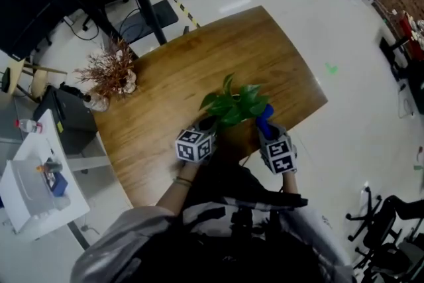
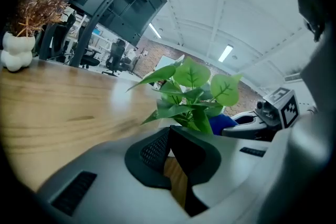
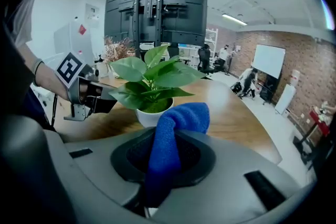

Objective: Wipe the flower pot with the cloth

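Near the front edge of the curved brown wooden desk (image 1: 165, 96), a round white flower pot (image 3: 151, 114) with a green leafy plant is set upright. It is flanked by both tools. The left hand-held gripper (image 2: 173, 162) is held just beside it, its jaws parted by a narrow wedge through which desk wood is seen, with nothing gripped. A bright blue cloth (image 3: 170, 139) is clamped between the jaws of the right hand-held gripper (image 3: 167, 165), its folded top raised close to the pot; contact cannot be judged. A dried brown bouquet in a white vase (image 1: 109, 79) is placed well apart.
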The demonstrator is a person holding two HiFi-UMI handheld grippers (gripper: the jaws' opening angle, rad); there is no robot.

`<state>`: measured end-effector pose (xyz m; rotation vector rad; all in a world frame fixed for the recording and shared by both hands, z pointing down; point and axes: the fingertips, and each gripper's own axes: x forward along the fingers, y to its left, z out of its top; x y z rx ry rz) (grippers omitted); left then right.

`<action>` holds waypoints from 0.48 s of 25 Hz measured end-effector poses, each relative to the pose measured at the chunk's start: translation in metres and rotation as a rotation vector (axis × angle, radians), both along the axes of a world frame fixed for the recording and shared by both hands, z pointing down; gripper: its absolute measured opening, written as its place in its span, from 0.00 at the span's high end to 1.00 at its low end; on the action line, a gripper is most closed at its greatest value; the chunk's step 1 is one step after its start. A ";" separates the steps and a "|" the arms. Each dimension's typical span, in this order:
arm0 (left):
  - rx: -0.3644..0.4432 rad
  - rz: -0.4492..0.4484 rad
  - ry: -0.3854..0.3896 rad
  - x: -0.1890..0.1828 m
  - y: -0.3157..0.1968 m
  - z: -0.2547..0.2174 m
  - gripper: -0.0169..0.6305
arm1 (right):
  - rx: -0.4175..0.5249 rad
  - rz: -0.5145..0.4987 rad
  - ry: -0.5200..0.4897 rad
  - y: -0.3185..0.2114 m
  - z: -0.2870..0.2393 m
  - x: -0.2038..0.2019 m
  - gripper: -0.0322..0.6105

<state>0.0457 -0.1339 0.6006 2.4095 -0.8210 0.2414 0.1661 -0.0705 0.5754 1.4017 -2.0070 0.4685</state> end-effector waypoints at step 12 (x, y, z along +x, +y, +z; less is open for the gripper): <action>-0.045 -0.044 -0.030 -0.004 -0.009 0.011 0.96 | -0.069 -0.178 -0.092 -0.025 0.037 -0.024 0.86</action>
